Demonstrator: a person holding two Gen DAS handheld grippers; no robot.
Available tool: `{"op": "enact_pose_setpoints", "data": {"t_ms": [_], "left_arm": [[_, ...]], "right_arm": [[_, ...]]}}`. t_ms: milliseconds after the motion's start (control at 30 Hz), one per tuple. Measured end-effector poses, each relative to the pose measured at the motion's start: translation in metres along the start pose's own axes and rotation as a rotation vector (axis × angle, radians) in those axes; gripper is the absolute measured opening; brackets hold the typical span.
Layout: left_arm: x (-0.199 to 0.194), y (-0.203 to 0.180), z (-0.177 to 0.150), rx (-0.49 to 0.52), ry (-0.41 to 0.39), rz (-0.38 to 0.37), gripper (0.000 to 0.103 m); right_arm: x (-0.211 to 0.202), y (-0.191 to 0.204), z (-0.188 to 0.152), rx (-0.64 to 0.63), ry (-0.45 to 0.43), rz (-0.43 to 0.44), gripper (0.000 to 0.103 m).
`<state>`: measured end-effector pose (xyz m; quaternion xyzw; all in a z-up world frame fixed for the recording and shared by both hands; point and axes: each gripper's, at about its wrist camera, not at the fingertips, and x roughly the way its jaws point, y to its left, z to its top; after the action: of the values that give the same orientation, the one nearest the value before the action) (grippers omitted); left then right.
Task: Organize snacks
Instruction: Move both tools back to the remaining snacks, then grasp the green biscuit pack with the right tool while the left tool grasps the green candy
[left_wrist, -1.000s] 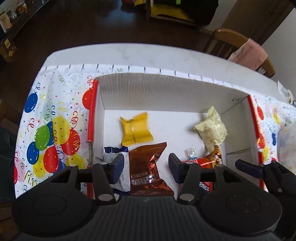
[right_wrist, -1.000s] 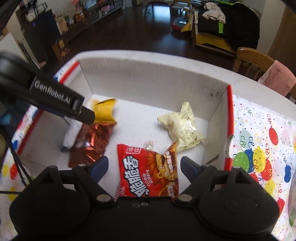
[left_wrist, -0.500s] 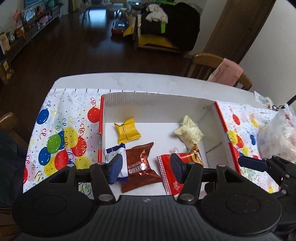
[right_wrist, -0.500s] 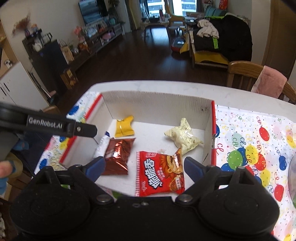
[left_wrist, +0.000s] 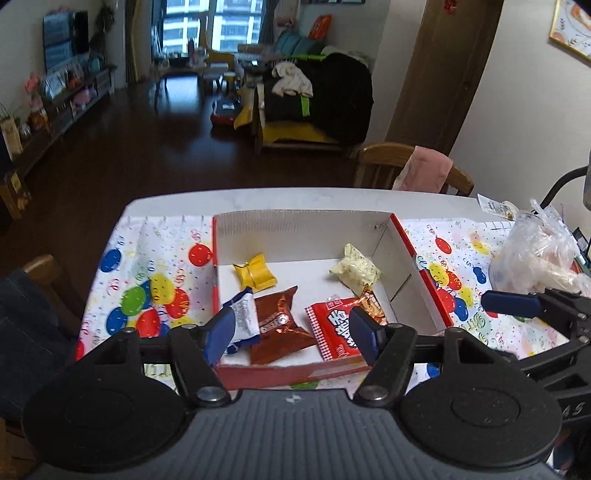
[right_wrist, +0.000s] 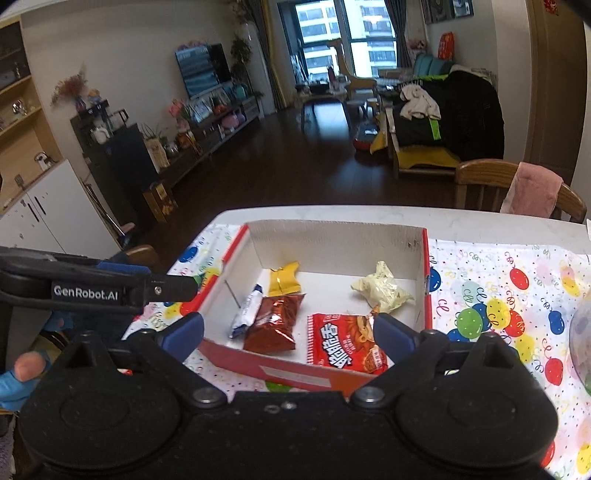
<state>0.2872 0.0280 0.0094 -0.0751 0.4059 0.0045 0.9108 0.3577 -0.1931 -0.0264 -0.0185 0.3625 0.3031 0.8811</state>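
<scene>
Five snack packets lie inside the red-edged white cardboard box. Left tongs and right tongs are released, empty. Task appears near complete.

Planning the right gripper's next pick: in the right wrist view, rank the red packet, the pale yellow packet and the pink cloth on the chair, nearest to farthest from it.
1. Red packet, between the open right gripper fingers, box front.
2. Pale yellow packet, box's right rear.
3. Pink cloth, beyond the table.
</scene>
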Motion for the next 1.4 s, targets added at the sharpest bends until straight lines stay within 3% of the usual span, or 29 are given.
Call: {"op": "enact_pose_setpoints", "data": {"t_ms": [133, 233, 533, 1033, 1400], "left_arm": [[-0.017, 0.000, -0.015, 0.015, -0.035, 0.001, 0.068], [-0.028, 0.003, -0.027, 0.014, -0.052, -0.009, 0.074], [-0.041, 0.007, -0.079, 0.020, -0.039, -0.022, 0.080], [-0.018, 0.020, -0.137, 0.009, 0.100, -0.023, 0.081], [0.017, 0.022, -0.152, 0.038, 0.197, 0.012, 0.081]], "right_arm": [[-0.017, 0.003, -0.011, 0.018, -0.047, 0.008, 0.100], [-0.026, 0.008, -0.022, 0.005, -0.066, 0.005, 0.102], [-0.037, 0.014, -0.067, -0.023, -0.037, -0.020, 0.103], [-0.006, -0.010, -0.145, -0.031, 0.133, -0.119, 0.100], [0.036, -0.022, -0.167, -0.065, 0.270, -0.147, 0.086]]}}
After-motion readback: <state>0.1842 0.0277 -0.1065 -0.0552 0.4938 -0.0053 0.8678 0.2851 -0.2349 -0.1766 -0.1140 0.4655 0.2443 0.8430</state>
